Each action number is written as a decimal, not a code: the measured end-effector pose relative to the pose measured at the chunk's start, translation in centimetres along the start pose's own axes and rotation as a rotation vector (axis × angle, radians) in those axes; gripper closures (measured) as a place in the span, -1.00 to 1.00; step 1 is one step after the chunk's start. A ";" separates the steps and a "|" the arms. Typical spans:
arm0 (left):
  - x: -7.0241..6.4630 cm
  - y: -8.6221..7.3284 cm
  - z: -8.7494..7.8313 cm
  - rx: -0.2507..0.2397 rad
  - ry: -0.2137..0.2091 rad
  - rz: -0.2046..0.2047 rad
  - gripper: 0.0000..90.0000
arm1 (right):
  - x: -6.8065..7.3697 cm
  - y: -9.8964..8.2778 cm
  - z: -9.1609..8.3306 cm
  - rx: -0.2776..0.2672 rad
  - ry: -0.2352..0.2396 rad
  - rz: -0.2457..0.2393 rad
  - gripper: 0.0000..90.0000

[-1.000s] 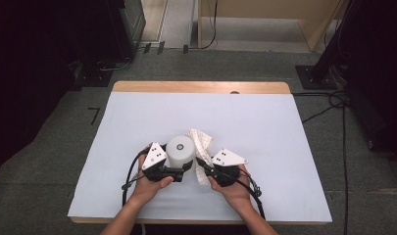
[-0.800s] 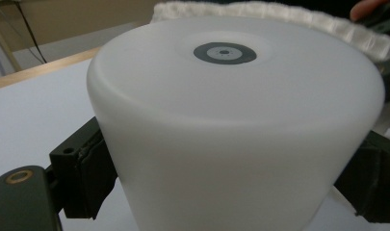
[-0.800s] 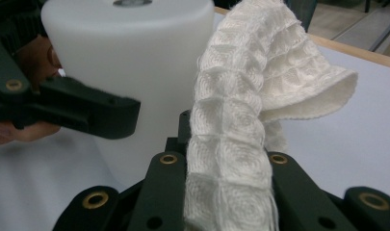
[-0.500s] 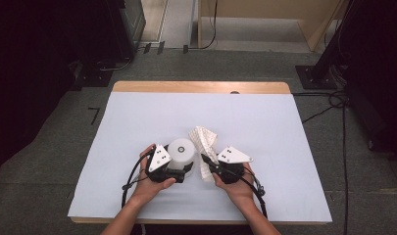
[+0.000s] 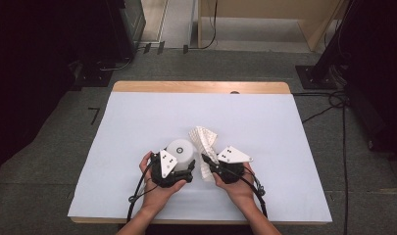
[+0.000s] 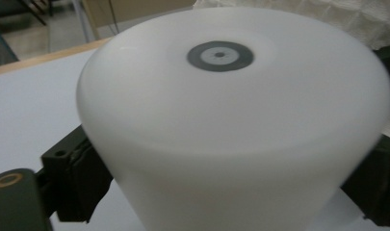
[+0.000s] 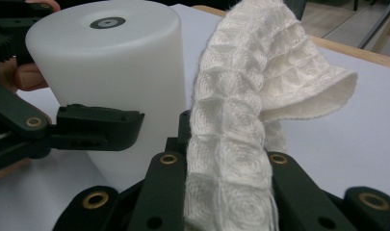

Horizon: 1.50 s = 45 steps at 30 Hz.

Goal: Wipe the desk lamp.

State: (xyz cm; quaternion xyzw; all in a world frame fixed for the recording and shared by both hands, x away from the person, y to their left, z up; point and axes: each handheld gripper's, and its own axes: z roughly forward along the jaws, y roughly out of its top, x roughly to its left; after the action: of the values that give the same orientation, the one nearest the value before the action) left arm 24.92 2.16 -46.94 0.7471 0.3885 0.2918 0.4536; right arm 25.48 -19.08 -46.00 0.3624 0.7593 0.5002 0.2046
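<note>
The left gripper [image 5: 186,169], jaws just easing wider, straddles the white cup [image 5: 180,151] standing upturned near the table's [image 5: 137,122] front, while the right gripper [image 5: 207,160] pinches the waffle cloth [image 5: 206,139] beside it, probably for wiping next.

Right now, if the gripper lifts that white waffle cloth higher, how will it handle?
Probably floppy: the waffle cloth folds over and droops above the right gripper, whose jaws pinch it. Likely light, since a narrow pinch holds the whole strip up. It seems unlikely to slip, given its bumpy weave, but the loose end may brush the white cylinder beside it.
</note>
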 end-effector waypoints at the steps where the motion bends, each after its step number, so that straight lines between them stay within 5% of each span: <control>1: 0.1 -0.1 -0.1 -0.006 -0.008 -0.010 -0.83 | 0.0 0.0 0.0 0.000 0.000 0.001 0.75; 7: 1.4 0.2 -0.1 -0.009 -0.108 -0.035 -0.81 | 0.2 0.1 -0.1 -0.007 0.005 -0.001 0.75; 12: 2.6 0.8 -0.7 -0.072 -0.230 -0.037 -0.80 | 0.9 0.5 -0.2 -0.020 0.037 -0.005 0.75; 18: 3.9 1.4 -1.4 -0.120 -0.296 -0.094 -0.80 | 1.3 0.3 0.2 0.005 0.060 0.000 0.75; 28: 3.2 1.0 -0.5 -0.060 -0.305 -0.024 -0.80 | 1.7 1.8 -1.3 -0.080 0.050 -0.015 0.75; 38: 4.2 1.5 -1.3 -0.108 -0.311 -0.039 -0.80 | 1.5 0.5 0.2 0.004 0.072 0.005 0.75; 45: 3.4 1.1 -0.7 -0.069 -0.304 0.014 -0.80 | 1.8 1.5 -1.0 -0.068 0.055 -0.016 0.75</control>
State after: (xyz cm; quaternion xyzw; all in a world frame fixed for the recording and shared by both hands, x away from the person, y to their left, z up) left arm 26.54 5.07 -45.42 0.7693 0.3001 0.1916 0.5306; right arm 24.16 -18.01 -44.08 0.3355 0.7501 0.5337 0.1999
